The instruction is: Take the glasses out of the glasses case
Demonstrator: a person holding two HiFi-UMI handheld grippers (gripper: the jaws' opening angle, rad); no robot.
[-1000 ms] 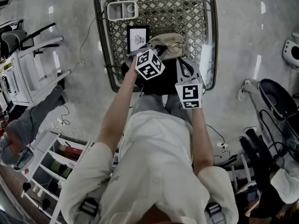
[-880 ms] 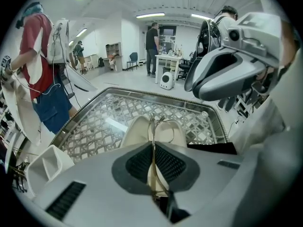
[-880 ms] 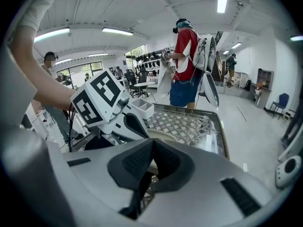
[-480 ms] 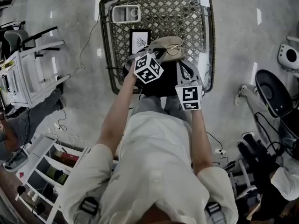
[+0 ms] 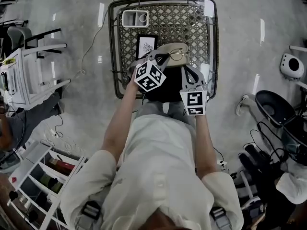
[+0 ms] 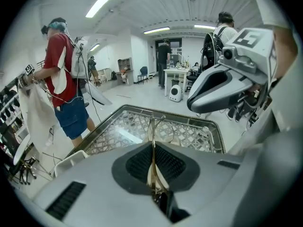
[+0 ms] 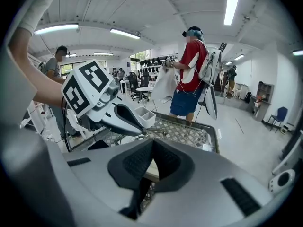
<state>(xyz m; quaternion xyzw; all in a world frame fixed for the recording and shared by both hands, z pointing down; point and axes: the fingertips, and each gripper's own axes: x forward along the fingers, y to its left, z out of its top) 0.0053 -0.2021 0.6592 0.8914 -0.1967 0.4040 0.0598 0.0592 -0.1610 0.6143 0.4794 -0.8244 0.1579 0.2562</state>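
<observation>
The glasses were positioned over the beige glasses case, toward its right end, at the near middle of the lattice table. In the left gripper view, the thin gold frame ran edge-on away from the jaws and stood above the table top.

The left gripper was closed on one temple arm of the glasses, which passed between the dark pads. The right gripper was closed narrowly on a beige edge, judged to be the rim or lid of the case. This grip was judged to steady the case.

Task status:
- Judged done: both tools were engaged, and the glasses were gripped and raised at least partly.
- Not confirmed: no view showed whether the frame was fully clear of the case. In the head view the lenses overlapped the case outline.
- Judged remaining: carry the glasses clear of the case and set them down on the table.

Surroundings: a black-framed card lay just left of the case. A white tray sat at the far left corner. A dark item, not identifiable, lay at the near edge under the grippers. A person in a red top stood beyond the table.
</observation>
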